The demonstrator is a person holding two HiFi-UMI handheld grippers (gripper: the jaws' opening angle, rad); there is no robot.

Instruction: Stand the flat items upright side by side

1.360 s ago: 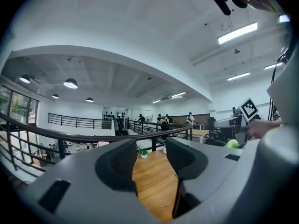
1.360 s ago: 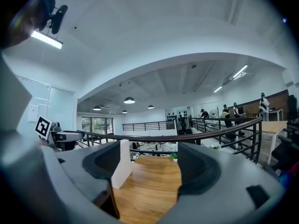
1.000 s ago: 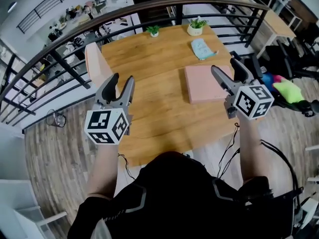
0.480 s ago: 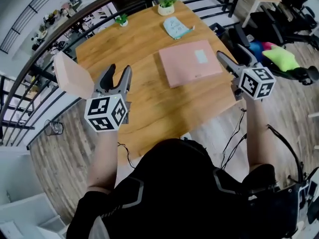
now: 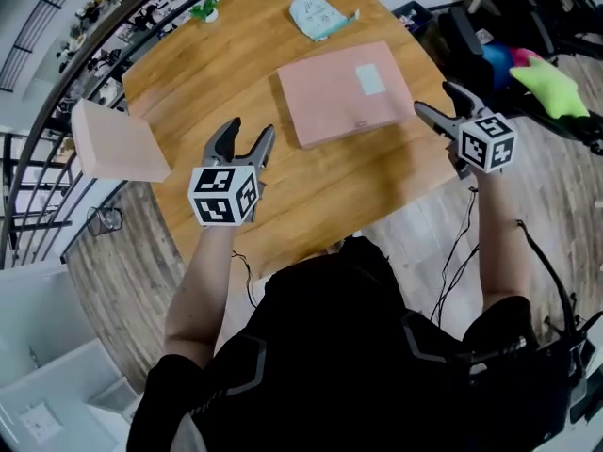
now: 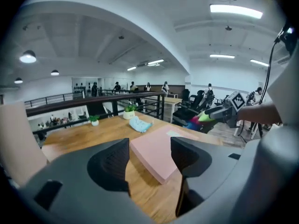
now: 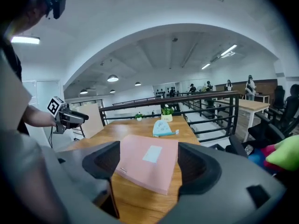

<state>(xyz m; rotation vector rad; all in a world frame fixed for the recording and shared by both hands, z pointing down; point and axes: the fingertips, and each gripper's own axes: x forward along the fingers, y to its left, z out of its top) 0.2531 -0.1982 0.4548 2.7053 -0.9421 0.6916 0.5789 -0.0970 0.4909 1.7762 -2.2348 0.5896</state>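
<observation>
Left tongs (image 5: pixel 250 132) and right tongs (image 5: pixel 435 100), both released and empty, hung over the near half of the desk (image 5: pixel 217 73). The jaws of the left tongs had just been opening, and nothing stood between them. The jaws of the right tongs stood wide apart, likewise on nothing.

The pink flat item (image 5: pixel 339 90) lay flat on the desk with its white label (image 5: pixel 369 78) upward. It lay ahead of both tongs and between their lines of approach, and each gripper view framed it beyond the open jaws. Its long axis ran across the person's front, from the left tongs' side to the right tongs' side, slightly skewed. The left tongs faced its near left corner; the right tongs faced its right short edge. In the head view the right tongs appeared the nearer, just beside that edge, while the left tongs stood near the corner but apart from it. Height above the desk could not be judged.

A light-blue flat item (image 5: pixel 318 14) lay farther back, near the far edge where two potted plants (image 5: pixel 204 9) stood. A pale board (image 5: pixel 118 141) stood tilted at the desk's left side; whether it belonged to the task could not be told.

No item stood upright yet. A grip from both short edges would probably serve to tip the pink item up about its long axis.
</observation>
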